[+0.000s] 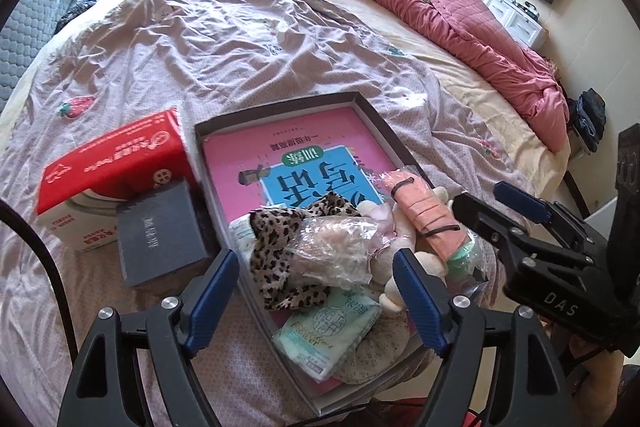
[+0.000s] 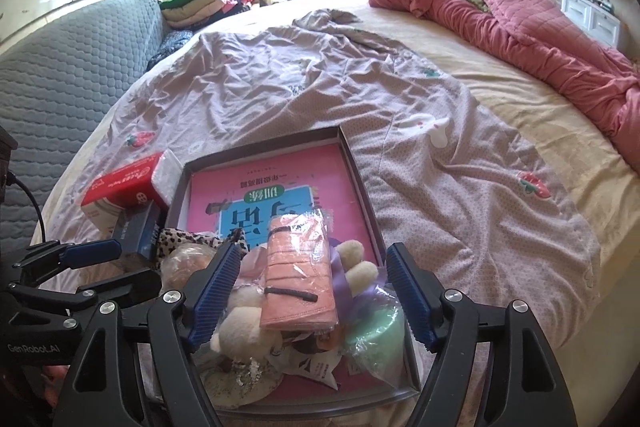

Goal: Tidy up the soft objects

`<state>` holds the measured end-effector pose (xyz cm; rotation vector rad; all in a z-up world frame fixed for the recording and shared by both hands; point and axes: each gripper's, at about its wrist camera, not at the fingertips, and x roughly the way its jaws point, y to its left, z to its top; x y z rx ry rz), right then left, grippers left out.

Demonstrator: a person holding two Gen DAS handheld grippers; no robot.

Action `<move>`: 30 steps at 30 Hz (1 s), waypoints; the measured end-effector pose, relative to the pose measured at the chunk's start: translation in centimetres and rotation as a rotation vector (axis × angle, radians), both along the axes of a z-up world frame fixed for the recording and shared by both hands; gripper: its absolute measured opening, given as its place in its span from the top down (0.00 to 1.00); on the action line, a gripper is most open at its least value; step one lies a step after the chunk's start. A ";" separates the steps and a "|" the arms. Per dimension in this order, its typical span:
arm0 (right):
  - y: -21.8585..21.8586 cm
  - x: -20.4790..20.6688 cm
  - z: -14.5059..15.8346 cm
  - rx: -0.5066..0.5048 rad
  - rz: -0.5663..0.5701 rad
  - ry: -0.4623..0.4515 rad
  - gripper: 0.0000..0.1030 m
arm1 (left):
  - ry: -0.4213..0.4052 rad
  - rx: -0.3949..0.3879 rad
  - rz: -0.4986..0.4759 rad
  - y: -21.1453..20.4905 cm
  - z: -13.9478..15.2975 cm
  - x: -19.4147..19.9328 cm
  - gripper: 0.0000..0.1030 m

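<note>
Soft objects (image 2: 298,279) lie heaped in the near end of a shallow grey tray (image 2: 356,163) on the bed (image 2: 500,99), over a pink book (image 1: 280,143). My left gripper (image 1: 316,301) and right gripper (image 2: 310,295) hang just above the heap, jaws spread wide, gripping nothing.

We saw the leopard-print cloth (image 1: 280,251), plush toy (image 2: 244,323) and bagged pink roll (image 2: 298,275) heaped at the near end of the grey tray (image 1: 280,105).
</note>
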<state>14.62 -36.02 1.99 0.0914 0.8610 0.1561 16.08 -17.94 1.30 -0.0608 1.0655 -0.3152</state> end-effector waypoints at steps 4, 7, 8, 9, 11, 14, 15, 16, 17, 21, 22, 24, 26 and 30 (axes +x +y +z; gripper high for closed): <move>0.3 -0.9 1.4 -0.014 0.013 -0.053 0.24 | -0.019 0.013 0.032 1.0 1.0 -1.0 0.21; 0.5 -1.9 2.8 -0.013 0.020 -0.105 0.24 | -0.039 0.030 0.064 1.7 1.8 -1.8 0.20; 0.6 -2.2 3.2 -0.012 0.023 -0.116 0.24 | -0.045 0.035 0.075 1.9 2.0 -2.1 0.20; 0.7 -2.6 3.6 -0.010 0.031 -0.129 0.24 | -0.055 0.039 0.086 2.2 2.4 -2.4 0.20; 0.9 -3.3 4.4 -0.007 0.043 -0.138 0.22 | -0.070 0.057 0.108 2.7 3.0 -3.2 0.19; 1.3 -4.5 5.0 0.009 0.060 -0.143 0.20 | -0.090 0.077 0.140 3.5 3.7 -4.5 0.19; 1.6 -5.0 5.2 0.011 0.066 -0.147 0.19 | -0.095 0.080 0.153 3.8 3.8 -5.0 0.19; 1.8 -5.6 5.4 0.009 0.077 -0.152 0.19 | -0.097 0.081 0.163 4.1 3.9 -5.4 0.18; 2.2 -6.1 5.5 0.006 0.084 -0.149 0.19 | -0.097 0.085 0.170 4.2 3.8 -6.0 0.18; 3.1 -8.1 5.5 0.002 0.104 -0.143 0.19 | -0.084 0.116 0.199 4.9 3.2 -8.0 0.18; 3.3 -8.7 5.4 0.006 0.109 -0.143 0.19 | -0.082 0.122 0.202 5.0 3.0 -8.6 0.18; 3.6 -9.4 4.9 0.012 0.118 -0.128 0.19 | -0.073 0.122 0.216 5.4 2.7 -9.8 0.18; 3.9 -9.9 4.3 0.010 0.126 -0.107 0.19 | -0.067 0.114 0.225 5.7 2.4 -10.7 0.18; 4.7 -11.2 3.5 -0.003 0.143 -0.087 0.19 | -0.056 0.108 0.259 6.2 1.8 -12.8 0.18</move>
